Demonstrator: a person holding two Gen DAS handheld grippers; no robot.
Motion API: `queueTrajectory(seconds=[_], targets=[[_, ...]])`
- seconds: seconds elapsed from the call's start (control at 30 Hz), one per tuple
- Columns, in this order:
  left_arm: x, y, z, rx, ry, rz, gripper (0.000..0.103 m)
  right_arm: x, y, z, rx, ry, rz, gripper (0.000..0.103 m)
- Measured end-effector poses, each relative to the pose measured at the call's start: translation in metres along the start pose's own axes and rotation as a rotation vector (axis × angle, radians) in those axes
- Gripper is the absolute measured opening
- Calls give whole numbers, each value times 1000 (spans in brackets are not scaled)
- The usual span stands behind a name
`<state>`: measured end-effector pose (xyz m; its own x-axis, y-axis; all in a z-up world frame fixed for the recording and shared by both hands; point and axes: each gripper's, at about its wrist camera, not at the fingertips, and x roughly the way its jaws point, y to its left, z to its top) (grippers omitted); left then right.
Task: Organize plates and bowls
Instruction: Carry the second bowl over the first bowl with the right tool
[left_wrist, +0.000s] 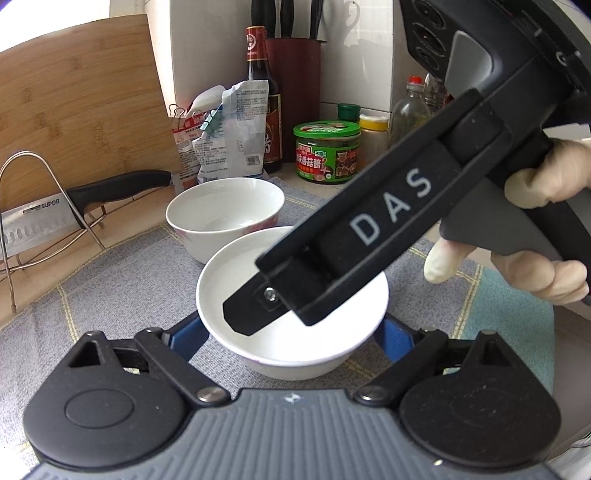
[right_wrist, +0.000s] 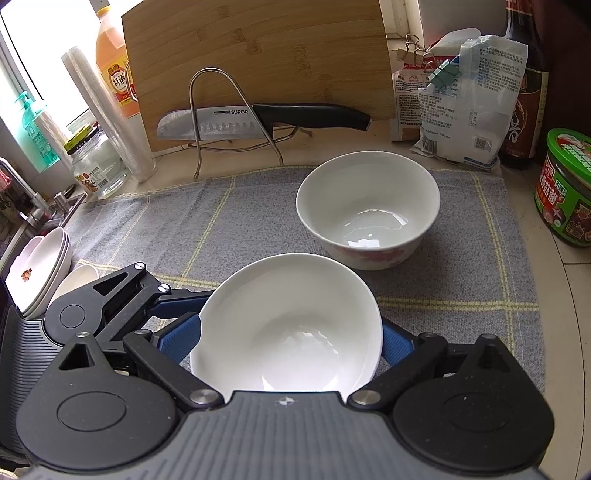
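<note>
A plain white bowl (left_wrist: 332, 332) (right_wrist: 288, 325) sits on the grey checked cloth (right_wrist: 184, 221). It lies between the blue pads of both grippers at once. My left gripper (left_wrist: 291, 332) stands wide, a pad close beside each side of the bowl's wall; I cannot tell whether they touch. My right gripper (right_wrist: 290, 339) is also wide around the bowl, and its black finger (left_wrist: 247, 314) shows over the bowl's left inside. The left gripper's blue finger (right_wrist: 173, 306) reaches the bowl's left rim. Just behind it, upright, stands a second white bowl (left_wrist: 221, 210) (right_wrist: 369, 206) with a pink pattern outside.
A knife (right_wrist: 258, 118) rests on a wire rack before a bamboo board (right_wrist: 258, 48). Stacked white dishes (right_wrist: 40, 273) sit at the left by the sink. Clipped bags (right_wrist: 461, 92), a dark bottle (left_wrist: 258, 92) and a green-lidded jar (right_wrist: 565, 184) crowd the back right. A gloved hand (left_wrist: 535, 184) holds the right gripper.
</note>
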<state>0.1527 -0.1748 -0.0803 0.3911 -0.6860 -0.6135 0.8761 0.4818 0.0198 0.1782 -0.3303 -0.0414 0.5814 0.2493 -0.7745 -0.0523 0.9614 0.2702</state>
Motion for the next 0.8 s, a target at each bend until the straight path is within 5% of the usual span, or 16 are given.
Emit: queueTrajectory(seconds=[0.27,0.8], targets=[[0,3,2,13,13,-14,94,-3,-15,5,117,17,73,101],[-7,3,6,13,26,-9,94,-7,2,4,23,31,28,101]])
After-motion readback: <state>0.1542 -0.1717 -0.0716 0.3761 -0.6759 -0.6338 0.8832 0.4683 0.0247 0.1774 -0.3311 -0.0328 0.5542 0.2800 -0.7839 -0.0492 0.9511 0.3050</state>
